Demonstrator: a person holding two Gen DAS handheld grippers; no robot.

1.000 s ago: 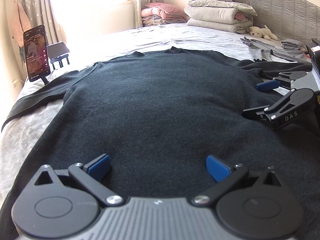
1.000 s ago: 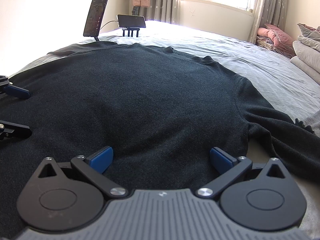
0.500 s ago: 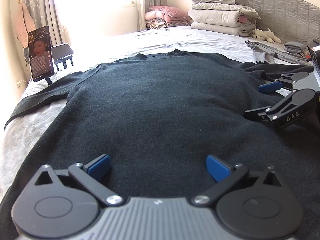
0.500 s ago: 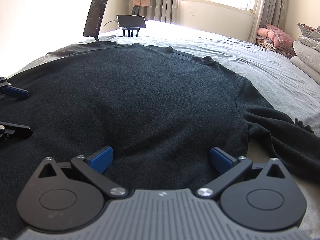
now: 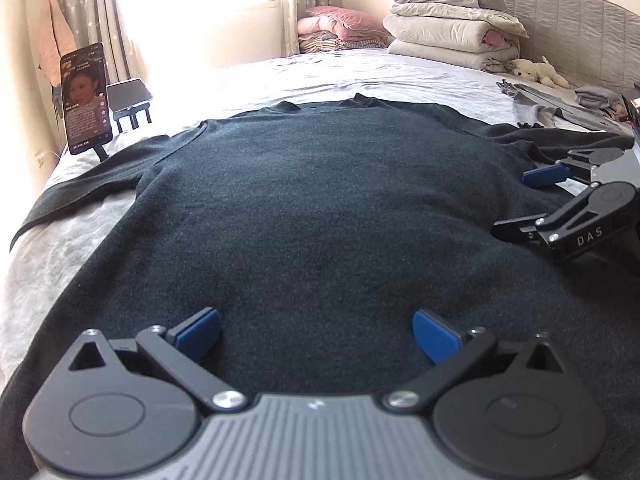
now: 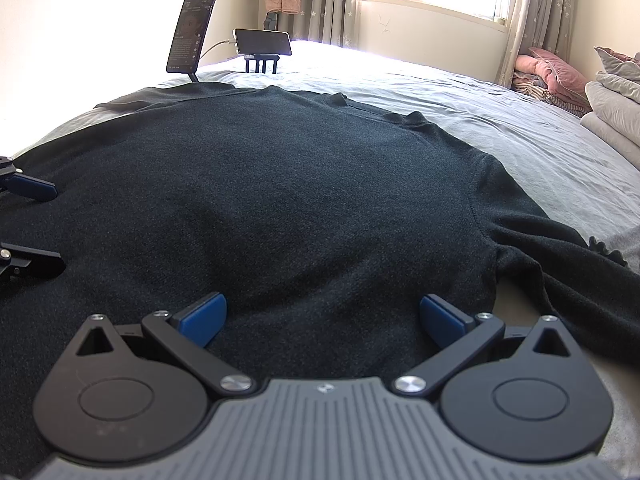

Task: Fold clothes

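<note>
The left tool (image 5: 316,334) is spread wide and grasps nothing, its blue pads (image 5: 199,331) low over the near part of a dark sweater (image 5: 320,208); whether they touch the knit cannot be told. The right tool (image 6: 323,318) is likewise spread wide and empty, poised over the same sweater near its right side seam. Each shows in the other's view: the right tool at the right edge of the left wrist view, the left tool at the left edge of the right wrist view, both with fingers apart above the cloth.

The sweater lies flat and face up on a bed (image 5: 400,76) covered by a pale grey sheet, neckline away from the tools. Its left sleeve (image 5: 80,196) stretches out toward the bed's edge; its right sleeve (image 6: 568,276) lies bunched beside the body.

Past the left sleeve stands an upright phone (image 5: 85,98) with a lit screen, and just beside it a second phone (image 6: 262,42) lies sideways on a small stand. At the headboard are stacked folded quilts (image 5: 452,36), pink pillows (image 5: 340,24) near the window, a white plush toy (image 5: 538,72) and some grey garments (image 5: 560,102).
</note>
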